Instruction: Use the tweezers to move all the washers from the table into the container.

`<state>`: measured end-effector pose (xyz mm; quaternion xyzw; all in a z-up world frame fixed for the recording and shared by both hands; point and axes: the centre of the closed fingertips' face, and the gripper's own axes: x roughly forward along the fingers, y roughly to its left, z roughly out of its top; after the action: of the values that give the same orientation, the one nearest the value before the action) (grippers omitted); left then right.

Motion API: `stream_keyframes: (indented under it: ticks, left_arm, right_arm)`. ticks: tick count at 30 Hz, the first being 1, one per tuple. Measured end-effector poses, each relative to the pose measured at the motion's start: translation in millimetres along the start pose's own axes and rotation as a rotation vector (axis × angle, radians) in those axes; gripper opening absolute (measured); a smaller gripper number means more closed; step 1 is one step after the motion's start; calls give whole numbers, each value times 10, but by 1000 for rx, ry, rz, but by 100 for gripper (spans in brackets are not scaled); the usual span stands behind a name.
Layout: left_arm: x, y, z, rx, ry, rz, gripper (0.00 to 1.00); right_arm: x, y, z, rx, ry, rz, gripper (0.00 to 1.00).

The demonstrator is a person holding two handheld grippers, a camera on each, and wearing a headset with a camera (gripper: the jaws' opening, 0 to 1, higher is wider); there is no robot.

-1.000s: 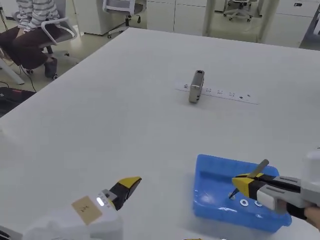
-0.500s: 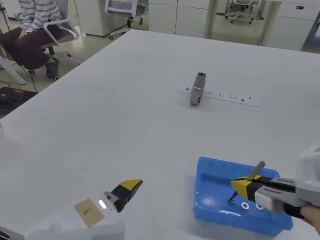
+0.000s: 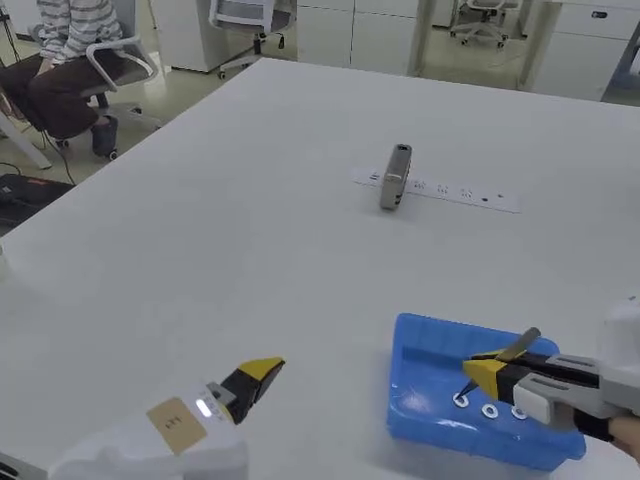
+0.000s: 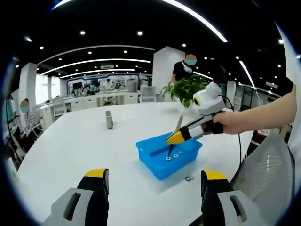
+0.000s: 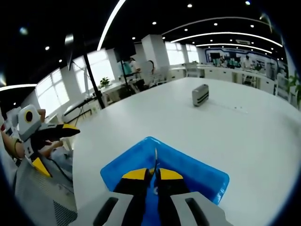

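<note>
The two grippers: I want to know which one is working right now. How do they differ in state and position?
The left gripper has its jaws wide apart and holds nothing; the right gripper is shut on the tweezers. The left gripper hangs over bare table beside the blue container; the right gripper is above the container, with the tweezers' tips pointing down into it. Both have yellow-tipped jaws.

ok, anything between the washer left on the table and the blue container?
Nothing visible. The washer lies on bare table beside the wall of the container, in the left gripper view. The right claw holds the tweezers over the container, clear of that path.
</note>
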<state>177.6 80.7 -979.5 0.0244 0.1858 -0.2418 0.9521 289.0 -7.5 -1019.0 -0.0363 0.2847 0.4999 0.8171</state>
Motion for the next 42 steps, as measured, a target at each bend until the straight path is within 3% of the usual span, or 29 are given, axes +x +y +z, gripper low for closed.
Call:
stream_keyframes:
  ticks: [12,22,35,42]
  left_arm:
    - [4,-4,-15,1,8,-3,81]
    - [5,-2,-23,3,11,-3,81]
    - [8,-11,-39,11,23,-6,80]
    - [10,-16,-47,13,28,-9,80]
  right_arm:
    - [-168,103,142,35,-75,16,3]
    - [-329,333,206,91,-116,60,3]
    - [-426,578,-27,127,-76,117,3]
    - [-383,616,-287,102,6,125,4]
